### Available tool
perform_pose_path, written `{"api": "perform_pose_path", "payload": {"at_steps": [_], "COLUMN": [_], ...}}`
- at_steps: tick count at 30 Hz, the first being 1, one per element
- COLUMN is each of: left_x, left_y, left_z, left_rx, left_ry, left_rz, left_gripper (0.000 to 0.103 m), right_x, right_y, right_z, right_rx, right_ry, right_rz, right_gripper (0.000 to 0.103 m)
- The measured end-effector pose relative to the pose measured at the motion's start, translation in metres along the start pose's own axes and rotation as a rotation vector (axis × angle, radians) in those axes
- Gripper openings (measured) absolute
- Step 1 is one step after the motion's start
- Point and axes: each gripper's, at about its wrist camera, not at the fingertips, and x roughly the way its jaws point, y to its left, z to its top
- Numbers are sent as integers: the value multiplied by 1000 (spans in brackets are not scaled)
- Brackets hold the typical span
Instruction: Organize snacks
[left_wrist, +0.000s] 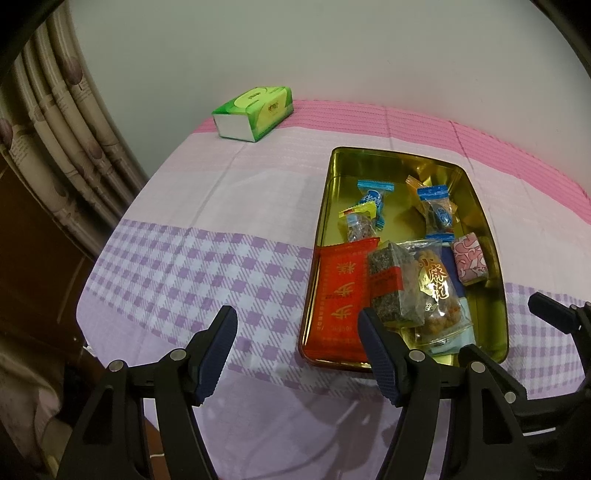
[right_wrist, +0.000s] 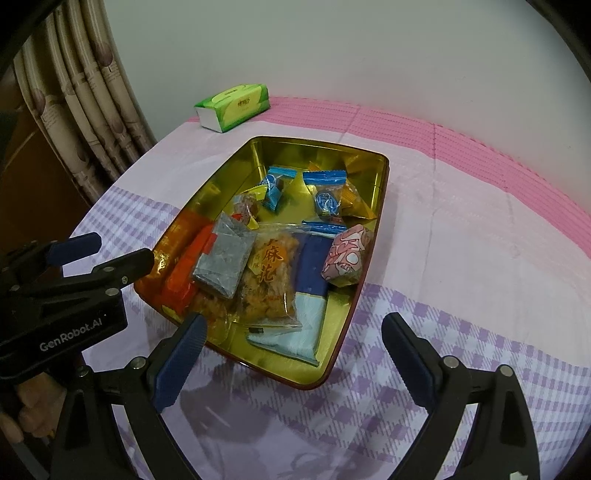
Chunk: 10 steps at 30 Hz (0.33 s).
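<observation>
- A shallow gold-coloured metal tin with a dark red outer rim lies on a table covered by a pink, white and lilac checked cloth.
- Inside the tin, at its near end, the larger snacks lie packed side by side: a flat red packet with gold lettering, a grey speckled bar with a red band, a clear bag of fried dough twists and a dark-blue-and-pale-blue packet.
- A pink patterned wrapped sweet rests against the tin's right wall.
- Small blue-wrapped candies and yellow-wrapped ones lie scattered in the far half.
- A green tissue pack sits at the far left edge of the table, well apart from the tin.
- The left gripper hovers at the tin's near left corner, fingers spread, nothing between them.
- The right gripper hovers over the tin's near edge, fingers released and empty.
</observation>
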Motion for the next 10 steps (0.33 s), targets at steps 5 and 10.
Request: {"api": "perform_pose_path", "payload": {"at_steps": [5,10], "left_x": [0,1], "left_y": [2,2], "left_z": [0,1], "left_rx": [-6,-4], "left_ry": [-1,1], "left_rz": [-6,-6], "left_gripper": [69,69], "right_x": [0,0], "right_y": [0,0], "right_z": [0,0], "right_rx": [1,1], "right_ry": [1,-1], "right_rz": [0,3], "right_gripper": [95,95]}}
